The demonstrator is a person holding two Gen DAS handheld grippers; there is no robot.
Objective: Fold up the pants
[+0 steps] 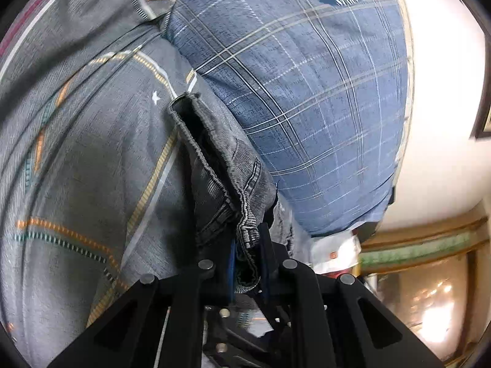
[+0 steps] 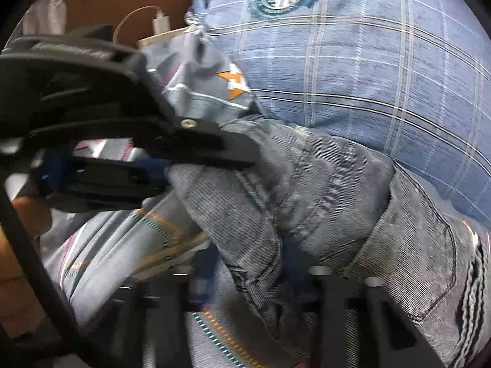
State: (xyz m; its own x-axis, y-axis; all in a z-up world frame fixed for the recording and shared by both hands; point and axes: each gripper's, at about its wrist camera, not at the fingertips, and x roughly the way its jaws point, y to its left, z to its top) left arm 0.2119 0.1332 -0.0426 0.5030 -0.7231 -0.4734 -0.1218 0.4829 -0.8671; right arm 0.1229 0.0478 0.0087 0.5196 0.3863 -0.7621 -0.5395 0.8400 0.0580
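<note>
Two grippers on the pants [image 1: 221, 165]. Our left gripper [image 1: 248, 245] has its fingers pinched on the hem, denim running forward from them over the bedsheet [image 1: 76, 159]. Pillow [image 1: 307, 92] just right of the fingers. Right gripper [image 2: 254, 279]: blurred, denim bunched across its fingers; grip cannot be told.

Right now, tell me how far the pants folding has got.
Done: little; the pants are bunched, not flat. In hand: the left gripper is shut on the waistband edge, lifted against the pillow; the right gripper's grip is hidden. Left: laying flat on the sheet and folding.
</note>
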